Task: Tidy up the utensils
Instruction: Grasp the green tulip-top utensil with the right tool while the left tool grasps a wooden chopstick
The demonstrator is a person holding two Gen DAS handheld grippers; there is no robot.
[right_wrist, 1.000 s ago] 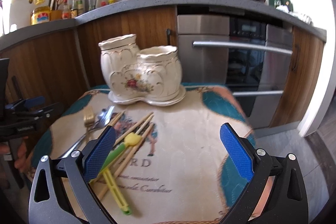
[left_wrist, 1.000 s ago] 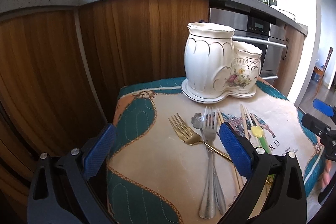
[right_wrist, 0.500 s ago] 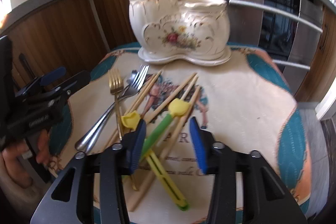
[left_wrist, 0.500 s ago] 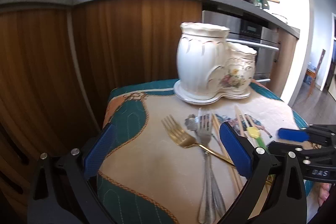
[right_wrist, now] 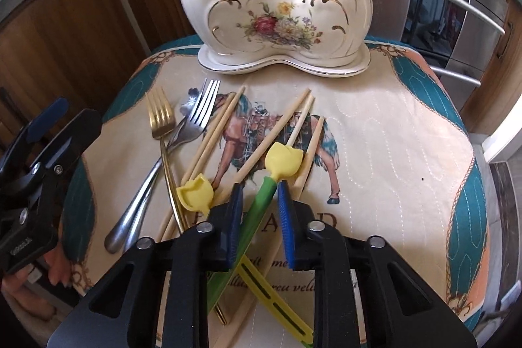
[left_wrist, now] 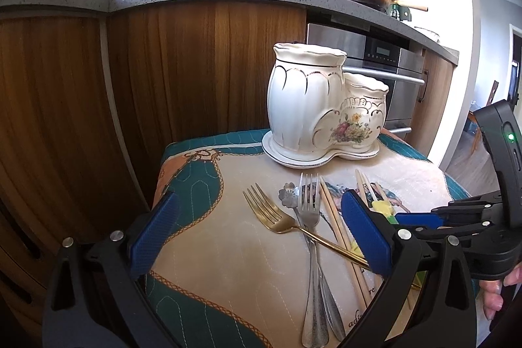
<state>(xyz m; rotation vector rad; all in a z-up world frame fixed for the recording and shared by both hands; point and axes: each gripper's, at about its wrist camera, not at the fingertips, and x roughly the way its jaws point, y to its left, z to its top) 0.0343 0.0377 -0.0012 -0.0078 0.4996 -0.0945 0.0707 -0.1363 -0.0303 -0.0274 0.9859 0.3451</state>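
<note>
Left wrist view looks past the wide-apart blue pads of the left hand-held gripper (left_wrist: 261, 232), which hangs released with nothing between its pads, over the near left part of the cloth-covered surface (left_wrist: 195, 172). From the left across that cloth lie a gold fork (left_wrist: 277, 219), a silver fork (left_wrist: 308, 211) crossing over its handle, then bare wooden chopsticks (left_wrist: 332, 214). Behind them, at the far edge, stands the white ceramic utensil holder (left_wrist: 310, 100), upright on its own saucer, with a tall compartment on the left and a lower one painted with flowers on the right. At the far right the right hand-held gripper (left_wrist: 414, 219) reaches in low over the chopsticks.

In the right wrist view the left hand-held gripper shows at the left edge, held by a hand (right_wrist: 29, 279). Next come the gold fork (right_wrist: 160, 119) and the silver fork (right_wrist: 195, 123), tines toward the holder (right_wrist: 277, 5), then the loose chopsticks (right_wrist: 222, 126). One yellow tulip-shaped cap (right_wrist: 195, 192) lies just left of the jaws. The right hand-held gripper (right_wrist: 259, 204) is closing around the green training chopstick (right_wrist: 257, 211), whose own yellow tulip cap (right_wrist: 284, 159) sits just beyond the pads. The green stick lies between the narrow jaws; I cannot tell whether the pads press it. It lies on the cloth, crossing a yellow stick (right_wrist: 274, 295) beneath the jaws.
</note>
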